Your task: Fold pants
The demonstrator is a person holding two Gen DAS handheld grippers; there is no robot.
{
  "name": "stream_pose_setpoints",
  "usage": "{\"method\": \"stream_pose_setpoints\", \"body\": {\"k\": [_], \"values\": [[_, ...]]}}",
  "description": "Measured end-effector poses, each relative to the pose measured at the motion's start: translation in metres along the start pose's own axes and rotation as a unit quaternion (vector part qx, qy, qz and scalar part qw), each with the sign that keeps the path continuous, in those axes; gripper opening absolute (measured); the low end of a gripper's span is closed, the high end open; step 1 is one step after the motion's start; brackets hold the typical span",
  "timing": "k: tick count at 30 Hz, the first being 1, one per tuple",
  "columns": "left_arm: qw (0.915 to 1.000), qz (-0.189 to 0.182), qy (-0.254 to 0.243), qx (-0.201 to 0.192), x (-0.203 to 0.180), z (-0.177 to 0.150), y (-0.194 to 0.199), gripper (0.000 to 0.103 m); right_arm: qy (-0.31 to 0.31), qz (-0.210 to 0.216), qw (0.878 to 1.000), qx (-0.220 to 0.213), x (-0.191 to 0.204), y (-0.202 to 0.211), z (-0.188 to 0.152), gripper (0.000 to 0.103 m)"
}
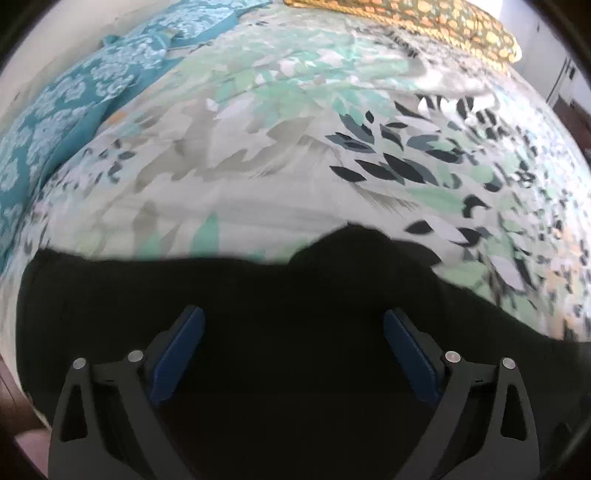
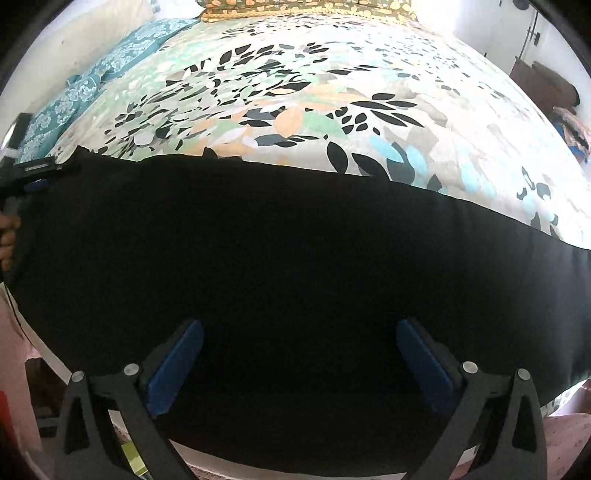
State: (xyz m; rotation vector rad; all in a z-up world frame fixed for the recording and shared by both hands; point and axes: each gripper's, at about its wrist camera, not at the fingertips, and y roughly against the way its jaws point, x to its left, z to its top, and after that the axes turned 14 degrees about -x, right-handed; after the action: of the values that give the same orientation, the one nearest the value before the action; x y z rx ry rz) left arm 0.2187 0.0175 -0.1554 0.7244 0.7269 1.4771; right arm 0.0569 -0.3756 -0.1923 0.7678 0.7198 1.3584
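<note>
— So, where are both sets of fingers?
— Left gripper (image 1: 293, 354) and right gripper (image 2: 299, 363) hang spread wide over the black pants (image 2: 258, 240), grasping nothing.
— And the pants?
— Flat along the bed's (image 2: 369, 92) near edge; next, probably, pinch one end.

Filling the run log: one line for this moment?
left gripper open | right gripper open | black pants flat on leaf-print bedspread, unheld

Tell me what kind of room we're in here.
Most likely a bedroom. Black pants lie on a bed with a leaf-print bedspread, a yellow-patterned pillow at its far end and teal patterned cloth along one side.
</note>
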Motion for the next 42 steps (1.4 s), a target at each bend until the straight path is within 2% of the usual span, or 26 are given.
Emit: {"method": "stream_pose_setpoints", "body": {"k": [4, 8, 11, 16, 20, 23, 25, 27, 29, 31, 32, 34, 36, 39, 42], "values": [[0.9996, -0.025, 0.013, -0.009, 0.004, -0.02, 0.022, 0.098, 0.003, -0.001, 1.0, -0.003, 0.001, 0.001, -0.001, 0.103], [0.9996, -0.026, -0.007, -0.011, -0.003, -0.039, 0.029, 0.098, 0.004, -0.004, 1.0, -0.004, 0.002, 0.0, 0.0, 0.103], [0.9996, -0.023, -0.012, 0.012, -0.007, -0.048, 0.018, 0.098, 0.006, -0.006, 1.0, -0.006, 0.002, -0.001, 0.0, 0.103], [0.9994, -0.019, -0.027, 0.013, -0.007, -0.047, 0.009, 0.099, 0.006, -0.007, 1.0, -0.007, 0.002, -0.001, 0.001, 0.103], [0.9994, -0.017, -0.027, 0.01, -0.009, -0.048, 0.017, 0.098, 0.006, -0.007, 1.0, -0.008, 0.002, -0.001, 0.001, 0.103], [0.9985, -0.047, -0.028, -0.011, -0.019, -0.047, 0.04, 0.098, 0.007, -0.007, 1.0, -0.008, 0.002, -0.001, 0.002, 0.103], [0.9959, -0.074, -0.047, -0.022, -0.032, -0.048, 0.055, 0.098, 0.004, -0.005, 1.0, -0.005, 0.001, 0.0, 0.003, 0.103], [0.9902, -0.103, -0.094, -0.011, -0.051, -0.059, 0.062, 0.098, -0.006, 0.002, 1.0, -0.002, -0.002, 0.002, 0.006, 0.103], [0.9841, -0.094, -0.149, 0.022, -0.063, -0.077, 0.053, 0.098, -0.022, 0.009, 1.0, -0.003, -0.006, 0.004, 0.006, 0.103], [0.9803, -0.086, -0.164, 0.069, -0.061, -0.096, 0.039, 0.1, -0.03, 0.014, 0.999, -0.003, -0.009, 0.005, 0.005, 0.103], [0.9822, -0.093, -0.152, 0.058, -0.056, -0.097, 0.044, 0.1, -0.029, 0.013, 0.999, -0.003, -0.008, 0.006, 0.005, 0.103], [0.9822, -0.091, -0.141, 0.084, -0.05, -0.095, 0.048, 0.1, -0.016, 0.005, 1.0, 0.0, -0.005, 0.004, 0.004, 0.103], [0.9833, -0.09, -0.131, 0.088, -0.044, -0.094, 0.055, 0.098, 0.0, -0.005, 1.0, 0.002, 0.0, 0.003, 0.002, 0.103], [0.9904, -0.097, -0.07, 0.07, -0.013, -0.069, 0.057, 0.098, 0.003, -0.009, 1.0, -0.001, 0.002, 0.001, 0.002, 0.103], [0.9983, -0.047, 0.001, 0.035, 0.039, -0.031, 0.042, 0.098, 0.003, -0.008, 1.0, -0.004, 0.002, 0.001, 0.002, 0.103]]}}
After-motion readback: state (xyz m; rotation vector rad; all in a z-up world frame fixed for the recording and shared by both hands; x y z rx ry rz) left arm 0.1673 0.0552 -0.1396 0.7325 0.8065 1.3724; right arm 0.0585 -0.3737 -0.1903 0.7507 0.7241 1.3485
